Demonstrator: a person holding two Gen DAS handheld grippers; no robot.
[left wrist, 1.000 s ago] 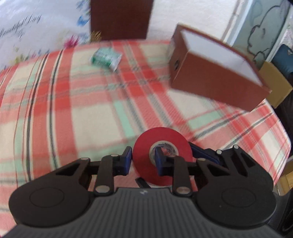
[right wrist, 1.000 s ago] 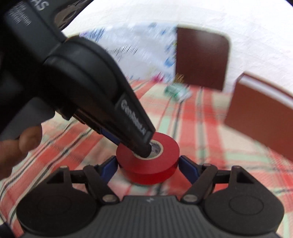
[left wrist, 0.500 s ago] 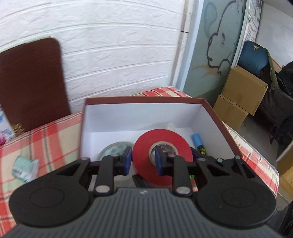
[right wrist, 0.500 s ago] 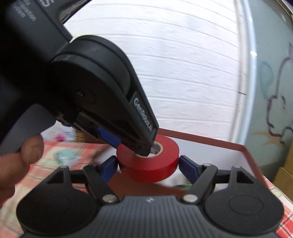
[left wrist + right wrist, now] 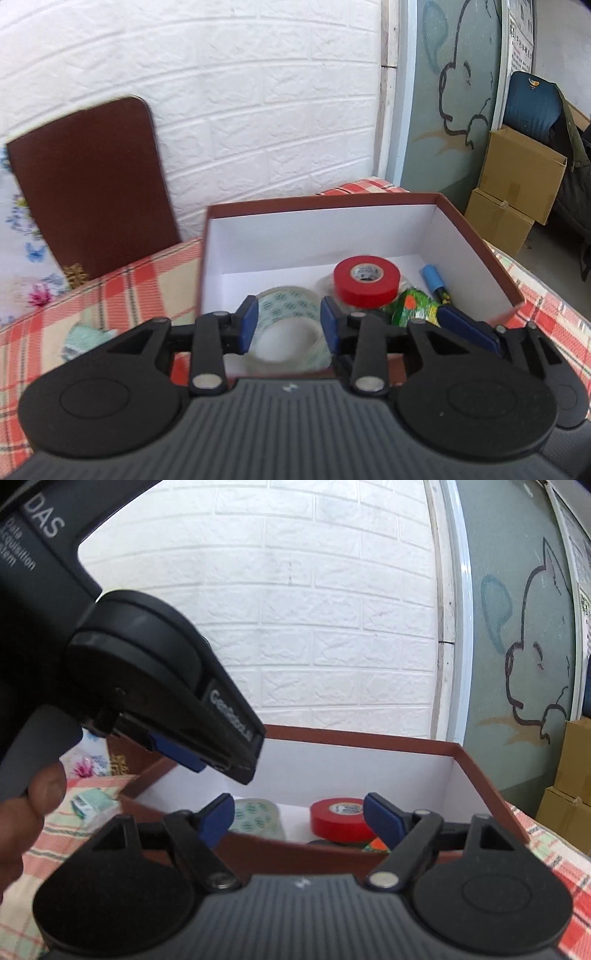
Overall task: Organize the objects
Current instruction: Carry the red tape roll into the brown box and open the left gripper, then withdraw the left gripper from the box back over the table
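The red tape roll point(image 5: 365, 282) lies flat inside the brown box point(image 5: 321, 201), resting on other items, free of both grippers. My left gripper point(image 5: 288, 323) hovers above the box's near wall with its jaws opening and nothing gripped; a clear roll with green print point(image 5: 291, 332) shows through the gap, down in the box. In the right wrist view the red roll point(image 5: 341, 819) lies beyond my right gripper point(image 5: 297, 808), whose jaws are wide and still opening, holding nothing. The left gripper point(image 5: 218, 766) hangs above the box point(image 5: 369, 740) at upper left.
In the box also lie a blue marker point(image 5: 432, 280) and a green wrapper point(image 5: 413, 308). A green packet point(image 5: 83, 338) sits on the plaid cloth left of the box. A brown chair back point(image 5: 88, 199) stands behind; cardboard boxes point(image 5: 517, 184) stand at right. A hand point(image 5: 33, 812) holds the left gripper.
Both grippers swung from over the cloth to the box. The red roll, held at the left gripper's pads half a second ago, now lies in the box, and both jaws stand wider.
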